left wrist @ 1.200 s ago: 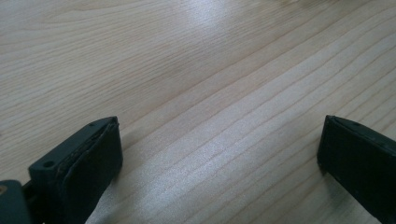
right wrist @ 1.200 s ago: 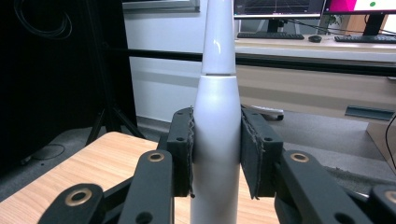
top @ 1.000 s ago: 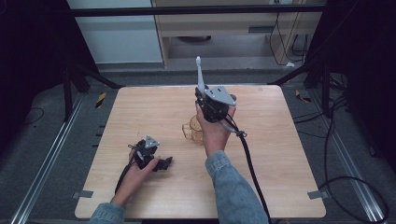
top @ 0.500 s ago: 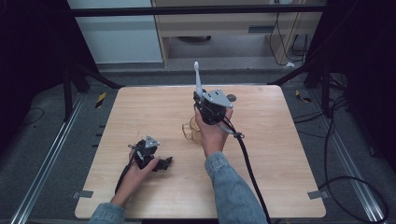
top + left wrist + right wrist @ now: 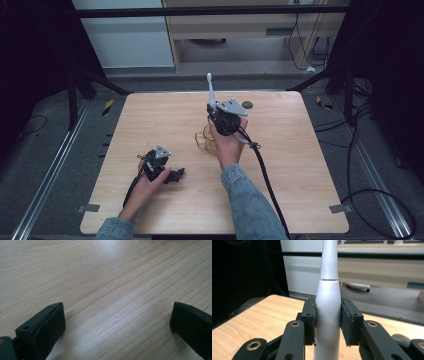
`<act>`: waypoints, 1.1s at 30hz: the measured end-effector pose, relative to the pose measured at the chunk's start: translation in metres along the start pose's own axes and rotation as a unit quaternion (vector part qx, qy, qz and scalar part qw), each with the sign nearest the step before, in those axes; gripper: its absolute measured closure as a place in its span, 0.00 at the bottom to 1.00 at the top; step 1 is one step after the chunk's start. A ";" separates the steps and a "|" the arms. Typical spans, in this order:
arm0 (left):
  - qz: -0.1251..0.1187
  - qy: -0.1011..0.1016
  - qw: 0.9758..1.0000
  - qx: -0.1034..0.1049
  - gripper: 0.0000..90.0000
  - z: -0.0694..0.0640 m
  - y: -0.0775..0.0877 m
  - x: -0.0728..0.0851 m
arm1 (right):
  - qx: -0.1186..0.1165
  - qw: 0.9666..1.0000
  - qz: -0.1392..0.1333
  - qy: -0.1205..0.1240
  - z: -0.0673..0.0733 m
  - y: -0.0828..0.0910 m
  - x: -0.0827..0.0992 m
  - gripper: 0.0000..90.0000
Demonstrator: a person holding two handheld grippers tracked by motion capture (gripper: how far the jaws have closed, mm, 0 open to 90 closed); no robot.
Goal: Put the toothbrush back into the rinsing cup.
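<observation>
Electric toothbrush (image 5: 328,312), white, slim, upright

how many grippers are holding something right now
1. The right gripper clamps the white electric toothbrush above the table's middle; the left gripper rests open near the front left.

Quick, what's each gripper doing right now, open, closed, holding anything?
Left gripper: open, nothing between its jaws, low over the table.
Right gripper: closed on a white electric toothbrush, held upright.

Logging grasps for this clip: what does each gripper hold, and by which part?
The right gripper is shut on the white electric toothbrush, clamping its handle's upper body, brush end up. The left gripper is open on the table, holding nothing.
</observation>
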State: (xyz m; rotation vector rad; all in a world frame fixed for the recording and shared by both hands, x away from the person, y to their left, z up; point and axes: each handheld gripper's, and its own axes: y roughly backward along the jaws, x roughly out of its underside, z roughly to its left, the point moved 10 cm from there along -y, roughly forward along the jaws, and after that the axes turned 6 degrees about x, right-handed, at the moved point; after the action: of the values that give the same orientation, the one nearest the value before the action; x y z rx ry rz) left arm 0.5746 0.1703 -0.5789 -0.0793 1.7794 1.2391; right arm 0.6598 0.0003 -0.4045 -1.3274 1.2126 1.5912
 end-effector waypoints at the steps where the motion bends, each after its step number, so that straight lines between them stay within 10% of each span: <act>1: 0.000 0.000 1.000 0.000 0.00 0.000 0.000 0.000 | -0.003 1.000 0.005 -0.007 0.000 -0.001 0.003 0.74; 33: 0.000 -0.002 1.000 0.002 0.00 0.000 0.000 0.000 | -0.006 0.999 0.042 0.011 0.001 -0.009 0.036 0.74</act>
State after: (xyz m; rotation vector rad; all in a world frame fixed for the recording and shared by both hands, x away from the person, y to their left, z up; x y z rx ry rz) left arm 0.5743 0.1703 -0.5789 -0.0745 1.7785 1.2360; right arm 0.6602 0.0026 -0.4414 -1.3199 1.2909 1.6482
